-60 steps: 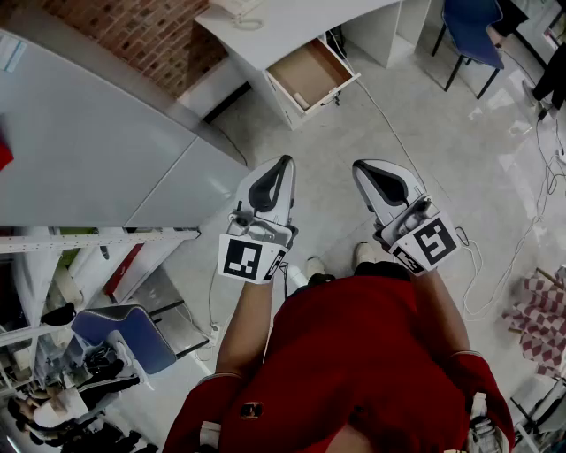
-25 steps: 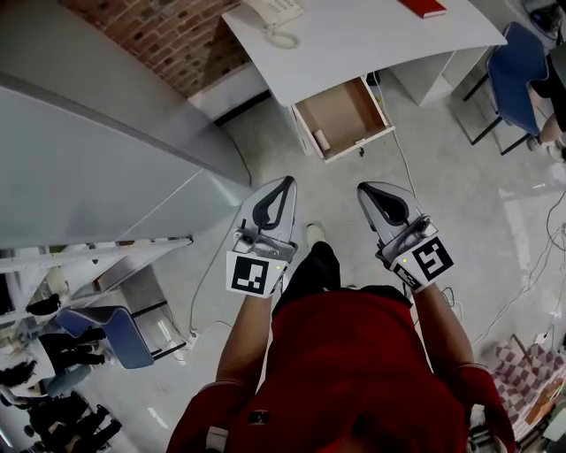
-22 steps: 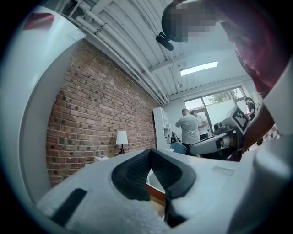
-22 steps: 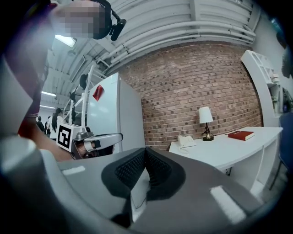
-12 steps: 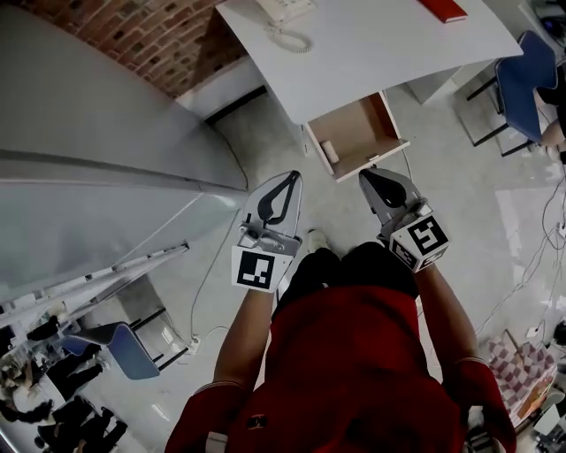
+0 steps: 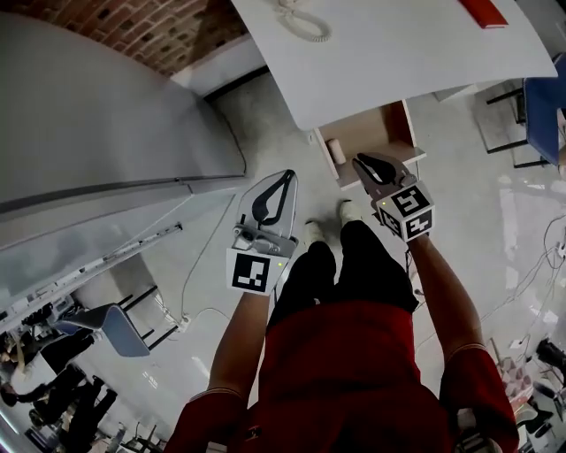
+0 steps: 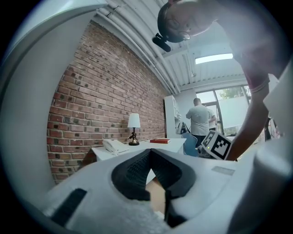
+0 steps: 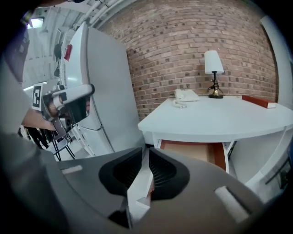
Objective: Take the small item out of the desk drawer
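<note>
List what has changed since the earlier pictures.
The person walked up to the desk. The right gripper reached forward to the open drawer's front, its jaws now opening, nothing between them. The left gripper stayed back, shut and empty. The small item still lies in the drawer, untouched.

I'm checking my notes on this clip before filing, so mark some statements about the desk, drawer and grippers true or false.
The desk drawer stands open. True.
The right gripper holds the small item. False: its jaws are opening with nothing between them; the small item lies in the desk drawer.
A telephone sits on the desk. True.
The book on the desk is blue. False: it is red.
The left gripper is inside the desk drawer. False: it hangs over the floor, short of the desk.
</note>
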A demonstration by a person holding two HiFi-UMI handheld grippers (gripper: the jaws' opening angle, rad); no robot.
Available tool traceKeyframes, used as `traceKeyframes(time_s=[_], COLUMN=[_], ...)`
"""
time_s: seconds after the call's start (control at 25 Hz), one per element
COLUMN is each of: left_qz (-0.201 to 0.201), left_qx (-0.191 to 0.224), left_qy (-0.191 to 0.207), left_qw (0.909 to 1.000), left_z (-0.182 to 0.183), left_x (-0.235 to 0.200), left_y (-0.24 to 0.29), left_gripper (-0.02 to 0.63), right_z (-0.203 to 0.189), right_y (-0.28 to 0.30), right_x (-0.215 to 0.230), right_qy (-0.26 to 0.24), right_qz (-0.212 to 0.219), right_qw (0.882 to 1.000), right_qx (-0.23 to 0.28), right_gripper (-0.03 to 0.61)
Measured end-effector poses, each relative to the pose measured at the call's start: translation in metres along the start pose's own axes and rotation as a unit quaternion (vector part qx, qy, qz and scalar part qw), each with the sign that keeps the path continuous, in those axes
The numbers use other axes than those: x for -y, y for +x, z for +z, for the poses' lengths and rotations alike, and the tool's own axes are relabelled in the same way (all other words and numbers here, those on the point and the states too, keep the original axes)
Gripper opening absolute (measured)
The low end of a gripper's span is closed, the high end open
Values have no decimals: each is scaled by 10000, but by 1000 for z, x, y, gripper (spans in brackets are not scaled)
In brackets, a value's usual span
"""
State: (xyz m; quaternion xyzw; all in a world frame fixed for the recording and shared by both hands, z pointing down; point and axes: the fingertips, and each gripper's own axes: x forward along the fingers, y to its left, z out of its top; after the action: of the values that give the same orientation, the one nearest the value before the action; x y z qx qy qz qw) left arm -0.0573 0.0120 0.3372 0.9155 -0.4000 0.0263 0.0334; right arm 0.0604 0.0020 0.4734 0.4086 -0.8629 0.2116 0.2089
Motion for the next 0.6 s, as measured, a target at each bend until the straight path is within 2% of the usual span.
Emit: traceKeyframes(time_s=[0.12,0.36,0.6], left_qz=[187,656,946], left_qx=[-139,-313,-452], left_qy=[-53,-189,-203], left_qw=[9997,9972,9943], left_z=[-14,-36,-49], left_x=[-12,-29,-48], left_y=[8,6,6], left_gripper=[5,5,5], right_z=[-20,-66,-99], right_y=[33,92,140], right_x=[18,39,63], right_qy=[71,-36,-120], right_qz=[123,341,312], right_qw=[9992,9939,9859], right_qx=[-380,-1051,-1642], right_gripper=[94,114,160])
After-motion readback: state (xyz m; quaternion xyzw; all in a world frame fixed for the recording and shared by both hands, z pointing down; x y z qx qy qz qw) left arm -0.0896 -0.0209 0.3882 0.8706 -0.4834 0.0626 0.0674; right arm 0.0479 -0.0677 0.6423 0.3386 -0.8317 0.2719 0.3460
